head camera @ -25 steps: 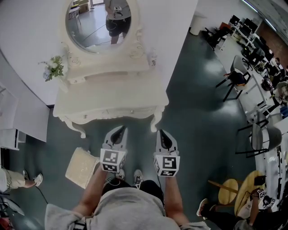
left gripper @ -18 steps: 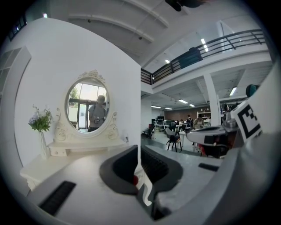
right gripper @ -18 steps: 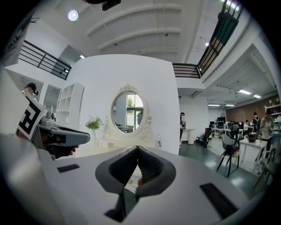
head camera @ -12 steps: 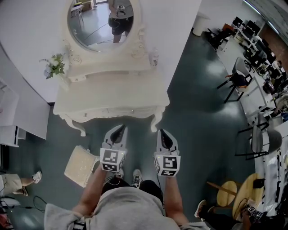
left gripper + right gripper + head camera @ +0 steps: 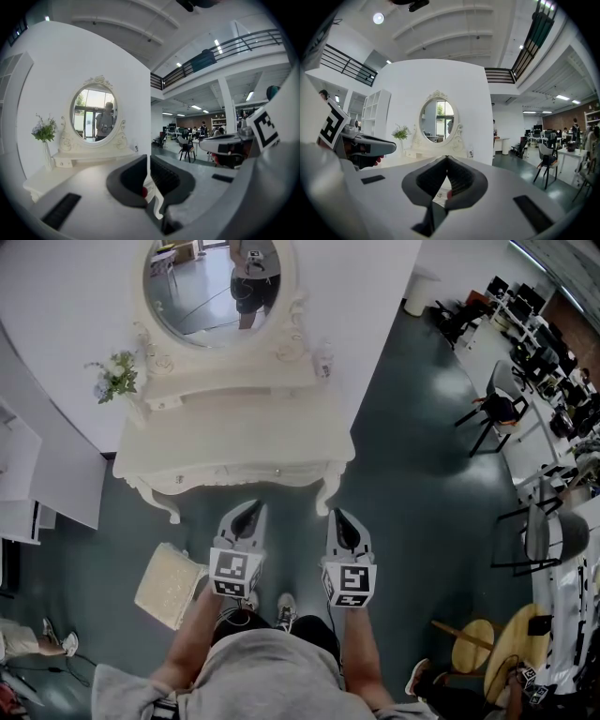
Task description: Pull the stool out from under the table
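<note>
Nearest to you: both your forearms reach forward and your shoes [image 5: 288, 611] show on the floor [image 5: 403, 474] between them.

Left gripper [image 5: 251, 508]: its own view shows the jaws clenched together with nothing gripped. It hangs in the air just short of the table's front edge and points at it.

Right gripper [image 5: 337, 515]: same story, jaws closed tip to tip and empty. It sits level with the left one, just beside the front right table leg [image 5: 325, 495].

The stool [image 5: 171, 587] is on your left, just outside your left forearm. It's a cream square seat, seen from above and turned at an angle to the table. It stands fully clear of the table, on open floor ahead of the front left leg. Neither gripper touches it.

The table [image 5: 234, 427] is a cream dressing table with curved legs and a carved front, set against the white wall. A bunch of flowers [image 5: 114, 381] stands at its back left corner. A small bottle-like item [image 5: 324, 362] stands at the back right; too small to identify.

An oval mirror [image 5: 214, 282] rises behind the tabletop. It reflects a standing person and a bright floor.

There's a white shelf unit [image 5: 21, 486] left of the table. Far right: desks, dark office chairs [image 5: 492, 409] and a round wooden top [image 5: 474, 641].
</note>
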Demonstrator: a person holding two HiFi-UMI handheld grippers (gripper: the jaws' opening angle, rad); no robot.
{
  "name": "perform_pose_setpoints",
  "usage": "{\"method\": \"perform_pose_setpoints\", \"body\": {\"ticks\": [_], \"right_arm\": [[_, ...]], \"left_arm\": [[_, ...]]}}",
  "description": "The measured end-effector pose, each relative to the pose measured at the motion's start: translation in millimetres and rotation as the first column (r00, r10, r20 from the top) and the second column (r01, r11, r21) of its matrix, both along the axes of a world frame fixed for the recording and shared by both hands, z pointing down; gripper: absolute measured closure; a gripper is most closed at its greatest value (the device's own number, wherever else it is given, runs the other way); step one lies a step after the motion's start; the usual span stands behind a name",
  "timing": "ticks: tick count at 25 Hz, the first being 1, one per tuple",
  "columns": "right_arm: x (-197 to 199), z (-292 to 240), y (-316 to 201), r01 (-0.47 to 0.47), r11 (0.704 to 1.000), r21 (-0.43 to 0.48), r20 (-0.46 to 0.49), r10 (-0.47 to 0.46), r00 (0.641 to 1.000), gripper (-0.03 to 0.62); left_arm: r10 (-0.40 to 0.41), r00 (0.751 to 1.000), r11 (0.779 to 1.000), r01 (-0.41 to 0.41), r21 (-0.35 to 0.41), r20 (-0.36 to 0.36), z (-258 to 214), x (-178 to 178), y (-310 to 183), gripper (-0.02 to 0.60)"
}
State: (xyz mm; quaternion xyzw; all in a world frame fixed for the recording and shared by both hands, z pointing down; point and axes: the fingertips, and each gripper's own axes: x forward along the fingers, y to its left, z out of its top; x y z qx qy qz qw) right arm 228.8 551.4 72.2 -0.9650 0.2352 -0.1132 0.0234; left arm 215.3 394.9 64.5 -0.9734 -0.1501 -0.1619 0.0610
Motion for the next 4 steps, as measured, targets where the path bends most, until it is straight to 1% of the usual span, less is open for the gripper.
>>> {"method": "perform_pose_setpoints", "body": {"ticks": [4], "right_arm": [[0.1,-1.7,0.4,0.002,1.000,0.001,-0.002,-0.002,1.000,0.579]], "left_arm": [[0.001,1.000,1.000,-0.001,0.001,-0.001,-2.9,0.0,1.6,0.558]]}}
